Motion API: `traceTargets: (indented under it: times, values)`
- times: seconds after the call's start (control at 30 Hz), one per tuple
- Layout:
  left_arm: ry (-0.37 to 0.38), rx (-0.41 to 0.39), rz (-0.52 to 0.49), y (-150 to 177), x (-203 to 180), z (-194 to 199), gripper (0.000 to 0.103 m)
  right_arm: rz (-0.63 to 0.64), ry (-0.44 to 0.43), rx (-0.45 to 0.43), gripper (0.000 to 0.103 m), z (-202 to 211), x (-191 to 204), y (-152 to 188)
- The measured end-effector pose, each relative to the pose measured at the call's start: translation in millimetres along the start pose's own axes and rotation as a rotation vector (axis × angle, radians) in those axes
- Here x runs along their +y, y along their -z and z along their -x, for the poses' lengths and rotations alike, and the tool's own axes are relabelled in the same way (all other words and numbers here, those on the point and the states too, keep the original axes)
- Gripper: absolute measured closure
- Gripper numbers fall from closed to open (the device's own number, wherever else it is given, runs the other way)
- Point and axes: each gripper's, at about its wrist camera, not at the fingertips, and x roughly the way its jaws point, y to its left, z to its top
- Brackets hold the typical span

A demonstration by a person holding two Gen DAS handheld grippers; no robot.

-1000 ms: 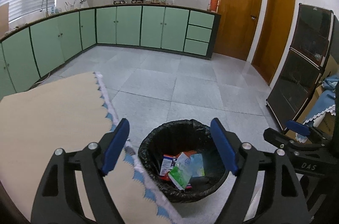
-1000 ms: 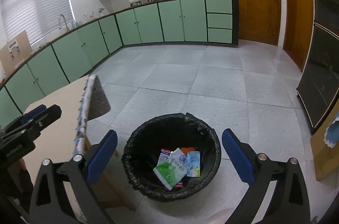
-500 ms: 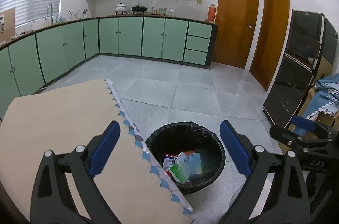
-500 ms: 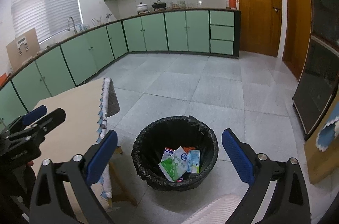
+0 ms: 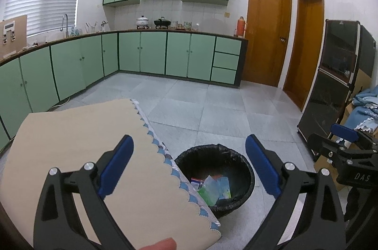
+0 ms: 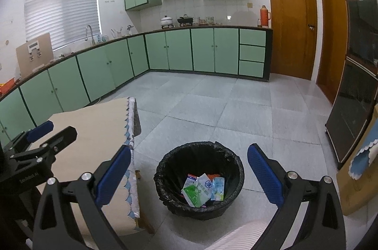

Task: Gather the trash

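Observation:
A black-lined trash bin (image 5: 241,169) (image 6: 170,169) stands on the grey floor beside the table. Inside lie several wrappers and small cartons (image 5: 213,188) (image 6: 202,188), green, white and blue. My left gripper (image 5: 189,167) hangs open above the table's edge and the bin, nothing between its blue pads. My right gripper (image 6: 189,174) is open too, up above the bin, and holds nothing. Each gripper shows at the side of the other's view: the right gripper (image 5: 342,150) at the right, the left gripper (image 6: 37,143) at the left.
A table with a beige scalloped cloth (image 5: 82,143) (image 6: 94,127) stands left of the bin. Green cabinets (image 5: 153,53) line the far walls. A dark glass cabinet (image 5: 330,89) and cardboard boxes with blue cloth (image 5: 363,103) stand at the right. A ribbed light sleeve (image 6: 243,235) shows below.
Both grippers have pulled back and risen, so the bin looks smaller and lower. The left jaws have spread wider. More of the tablecloth lies under the left gripper.

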Motion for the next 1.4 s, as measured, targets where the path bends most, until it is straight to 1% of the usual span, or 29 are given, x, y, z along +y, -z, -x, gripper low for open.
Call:
traceTargets:
  times: [0.47,0.87,1.4]
  values:
    - [-0.021,-0.055,-0.005,-3,9,26,0.01,0.02,-0.02,-0.058,0.006,22,18,-6]
    - [-0.039,-0.074,-0.014,-4,14,38,0.01,0.031,-0.035,-0.063,0.006,25,25,-7]
    - [-0.041,-0.075,-0.026,-5,10,41,0.01,0.032,-0.039,-0.064,0.006,24,27,-6]
